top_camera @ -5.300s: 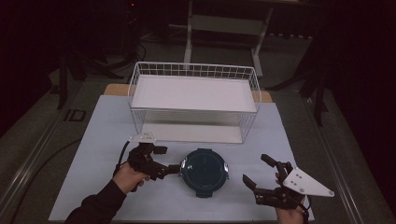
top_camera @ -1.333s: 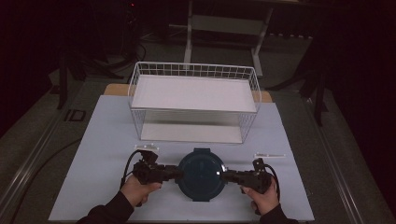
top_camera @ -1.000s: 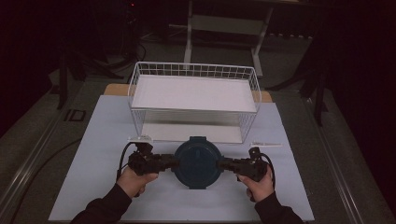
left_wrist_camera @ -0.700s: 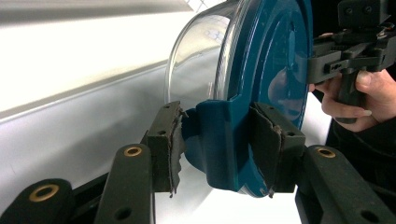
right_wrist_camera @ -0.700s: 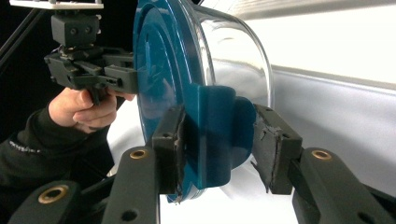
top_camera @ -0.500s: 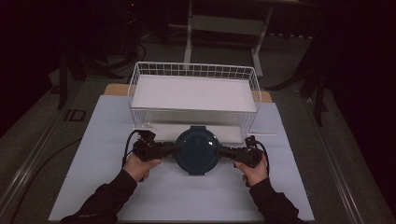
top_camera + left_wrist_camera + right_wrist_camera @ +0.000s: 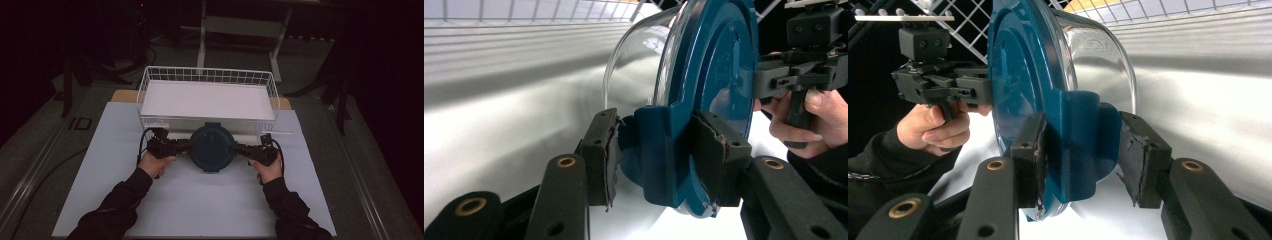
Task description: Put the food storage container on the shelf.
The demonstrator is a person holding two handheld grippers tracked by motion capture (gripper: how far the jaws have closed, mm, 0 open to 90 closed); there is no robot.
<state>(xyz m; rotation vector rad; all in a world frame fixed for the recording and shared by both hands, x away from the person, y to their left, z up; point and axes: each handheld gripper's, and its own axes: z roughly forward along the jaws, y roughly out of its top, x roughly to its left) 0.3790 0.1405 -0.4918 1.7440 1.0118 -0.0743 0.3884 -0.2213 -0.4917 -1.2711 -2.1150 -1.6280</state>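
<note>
The left gripper (image 7: 654,160) and the right gripper (image 7: 1080,160) each clamp a side latch of the blue lid (image 7: 212,147) on a glass bowl (image 7: 639,65), one from each side. The bowl hangs between them above the white mat (image 7: 200,200), just in front of the wire basket (image 7: 145,92). To carry it well, both hands should keep level, hold an even squeeze and move at matched speed, lifting high enough to clear the basket's near rim. From above, the lid hides the bowl's contents and base. The room beyond the table is too dark to make out.
</note>
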